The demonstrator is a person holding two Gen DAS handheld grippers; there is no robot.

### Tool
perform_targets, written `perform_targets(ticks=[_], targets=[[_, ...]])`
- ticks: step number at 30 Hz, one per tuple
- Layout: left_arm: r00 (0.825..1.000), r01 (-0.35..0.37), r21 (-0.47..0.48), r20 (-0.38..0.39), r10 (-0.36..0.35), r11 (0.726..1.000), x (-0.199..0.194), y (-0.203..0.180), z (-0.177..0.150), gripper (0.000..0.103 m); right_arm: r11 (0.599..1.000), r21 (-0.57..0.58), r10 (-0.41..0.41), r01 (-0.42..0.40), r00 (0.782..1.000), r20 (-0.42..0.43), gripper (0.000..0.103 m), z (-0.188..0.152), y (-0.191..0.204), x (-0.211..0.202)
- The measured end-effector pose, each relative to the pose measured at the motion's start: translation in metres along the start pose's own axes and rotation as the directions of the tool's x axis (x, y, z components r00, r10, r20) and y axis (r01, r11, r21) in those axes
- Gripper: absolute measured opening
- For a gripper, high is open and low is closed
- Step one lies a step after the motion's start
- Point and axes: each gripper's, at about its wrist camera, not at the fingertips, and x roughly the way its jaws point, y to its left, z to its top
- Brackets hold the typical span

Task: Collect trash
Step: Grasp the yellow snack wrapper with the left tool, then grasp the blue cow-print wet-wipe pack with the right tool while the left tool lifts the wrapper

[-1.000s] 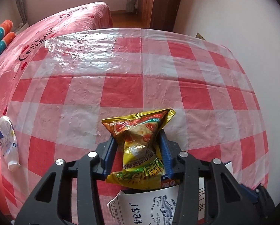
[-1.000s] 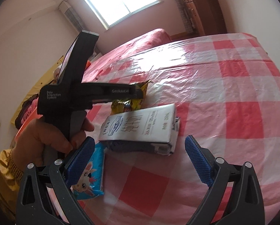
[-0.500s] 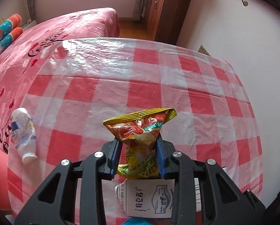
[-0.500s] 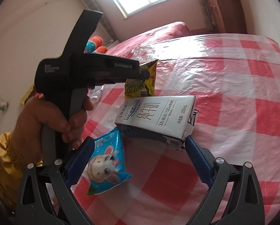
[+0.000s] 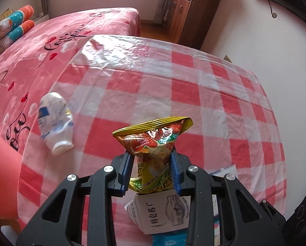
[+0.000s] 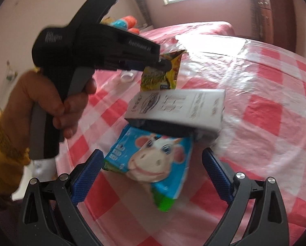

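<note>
Yellow foil snack bag point(image 5: 153, 153) is pinched at its middle by the left gripper point(image 5: 151, 171) and hangs above the near edge of the checked table point(image 5: 193, 94). Below it lie a white milk carton point(image 6: 177, 108) and a blue cow-print wrapper point(image 6: 153, 160), which the right gripper point(image 6: 153, 176) straddles with its jaws spread and empty. Carrying well probably means a firm pinch, since crinkled foil can slip. A white bottle point(image 5: 54, 121) lies far left.
</note>
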Motion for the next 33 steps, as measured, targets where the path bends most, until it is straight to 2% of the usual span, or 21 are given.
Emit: perform_targets(ticks=[7, 10, 13, 15, 19, 26, 28, 33], targets=[[1.0, 0.01, -0.022, -0.018, -0.01, 1.0, 0.002, 0.017, -0.011, 0.034, 0.995, -0.091, -0.046, 0.043, 0.999, -0.025, 0.096, -0.007, 0.024, 0.011], [1.0, 0.002, -0.017, -0.023, -0.002, 1.0, 0.007, 0.017, -0.013, 0.036, 0.997, -0.064, -0.044, 0.042, 0.999, -0.029, 0.096, -0.006, 0.022, 0.013], [1.0, -0.006, -0.006, -0.028, 0.006, 1.0, 0.013, 0.014, -0.016, 0.044, 0.999, -0.029, -0.044, 0.043, 0.999, -0.028, 0.096, -0.003, 0.016, 0.015], [0.999, -0.008, -0.007, -0.031, 0.008, 1.0, 0.018, 0.013, -0.017, 0.045, 0.999, -0.004, -0.052, 0.052, 0.998, -0.024, 0.096, 0.0, 0.013, 0.016], [1.0, -0.016, -0.008, -0.025, 0.015, 1.0, 0.024, 0.011, -0.019, 0.045, 0.997, 0.01, -0.071, 0.072, 0.997, -0.018, 0.096, 0.003, 0.013, 0.019], [1.0, -0.001, -0.01, 0.011, 0.001, 1.0, 0.019, 0.011, -0.024, 0.037, 0.992, -0.01, -0.124, 0.124, 0.992, -0.026, 0.096, 0.009, 0.026, 0.03], [1.0, 0.015, -0.019, 0.017, -0.015, 1.0, 0.016, 0.015, -0.024, 0.034, 0.988, -0.016, -0.156, 0.156, 0.987, -0.023, 0.083, 0.009, 0.028, 0.031], [0.999, 0.036, -0.031, 0.031, -0.035, 0.999, 0.008, 0.025, -0.027, 0.032, 0.989, -0.031, -0.146, 0.145, 0.989, -0.018, 0.071, 0.007, 0.028, 0.03]])
